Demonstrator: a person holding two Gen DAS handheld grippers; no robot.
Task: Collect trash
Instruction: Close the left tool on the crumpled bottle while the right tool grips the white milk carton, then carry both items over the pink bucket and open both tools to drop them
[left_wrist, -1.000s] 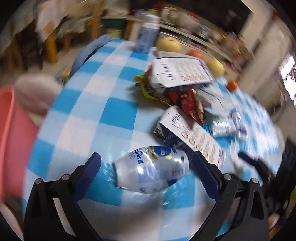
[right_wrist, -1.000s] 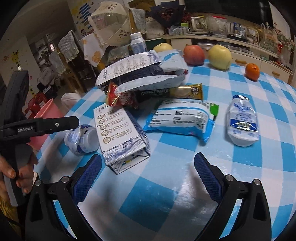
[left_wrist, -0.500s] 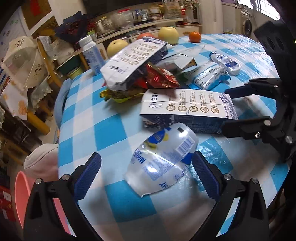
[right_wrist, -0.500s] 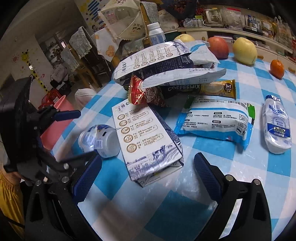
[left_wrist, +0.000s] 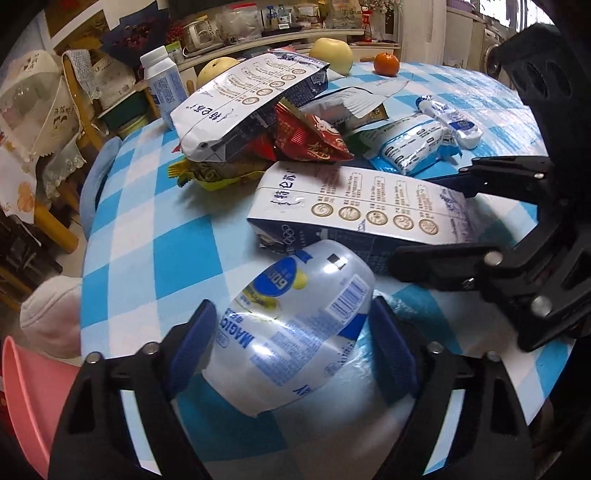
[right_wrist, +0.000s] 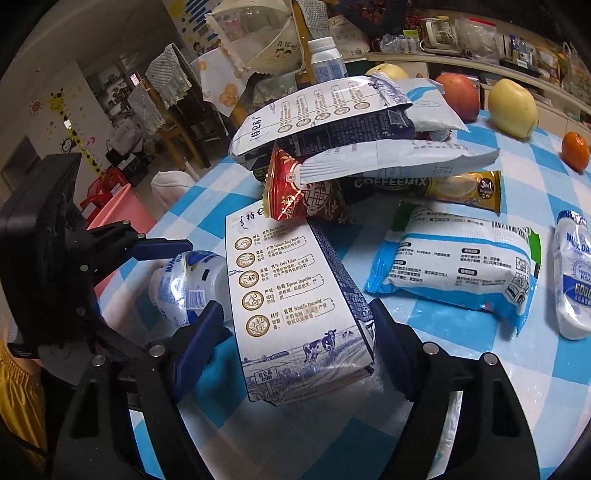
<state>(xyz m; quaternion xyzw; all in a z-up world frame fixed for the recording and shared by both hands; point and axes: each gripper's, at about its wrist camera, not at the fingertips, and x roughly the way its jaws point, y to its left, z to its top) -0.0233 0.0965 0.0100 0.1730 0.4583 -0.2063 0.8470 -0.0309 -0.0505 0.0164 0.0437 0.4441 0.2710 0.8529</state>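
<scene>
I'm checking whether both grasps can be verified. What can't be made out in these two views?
- Left wrist view: whether the left gripper presses the crushed bottle; its fingers are closing and hide the sides.
- Right wrist view: the milk carton sits between the closing right gripper; contact unclear.
- Pink bin: cut off by the edge.
- Green wrapper: mostly buried under the pile.

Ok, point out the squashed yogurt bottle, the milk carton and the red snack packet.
squashed yogurt bottle (left_wrist: 295, 325), left wrist view, label.
milk carton (right_wrist: 291, 302), right wrist view, printed top face.
red snack packet (right_wrist: 303, 192), right wrist view, front.
</scene>
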